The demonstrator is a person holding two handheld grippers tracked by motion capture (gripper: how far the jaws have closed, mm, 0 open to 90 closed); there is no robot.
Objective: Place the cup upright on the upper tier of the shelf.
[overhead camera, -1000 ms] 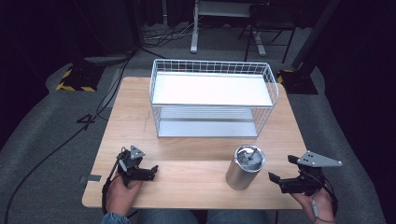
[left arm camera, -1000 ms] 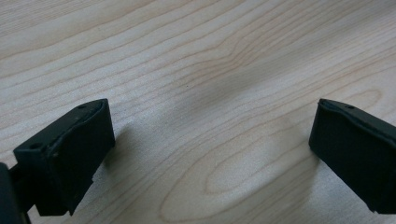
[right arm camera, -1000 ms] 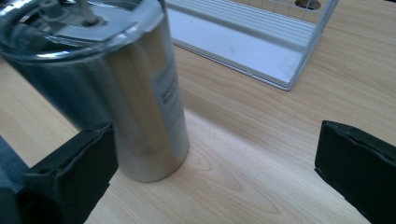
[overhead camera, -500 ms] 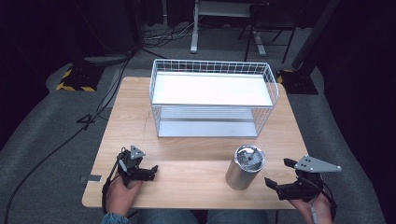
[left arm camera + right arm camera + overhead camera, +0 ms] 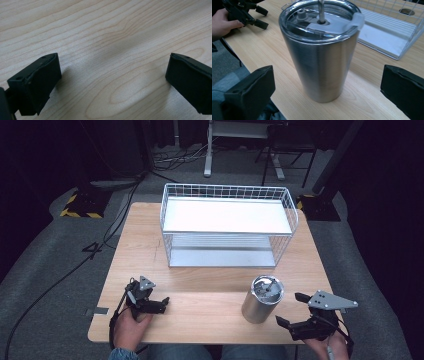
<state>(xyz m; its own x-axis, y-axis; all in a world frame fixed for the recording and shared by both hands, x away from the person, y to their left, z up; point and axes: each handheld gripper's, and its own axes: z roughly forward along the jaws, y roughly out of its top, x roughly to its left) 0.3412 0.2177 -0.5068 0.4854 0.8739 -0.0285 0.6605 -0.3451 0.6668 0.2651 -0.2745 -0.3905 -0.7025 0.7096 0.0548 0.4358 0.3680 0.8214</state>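
A stainless steel tumbler (image 5: 262,299) with a clear lid and a straw stands upright near the table's front right. In the right gripper view the tumbler (image 5: 322,60) rises between and just beyond my two black jaws. My right gripper (image 5: 291,309) is open just right of it, jaws pointing at it, touching nothing. My right gripper (image 5: 329,87) holds nothing. At the front left, my left gripper (image 5: 163,304) rests low over the table, open and empty. In its own view the left gripper (image 5: 112,82) has bare wood between its jaws.
A white wire basket (image 5: 227,186) with a white floor panel stands on the far half of the wooden table (image 5: 210,285); its corner (image 5: 387,32) shows behind the tumbler. The other hand with its gripper (image 5: 242,10) sits far left. Dark floor and cables surround the table.
My right gripper has shifted a little left and toward the table's front edge, closer to the tumbler. The left gripper and the tumbler have not moved.
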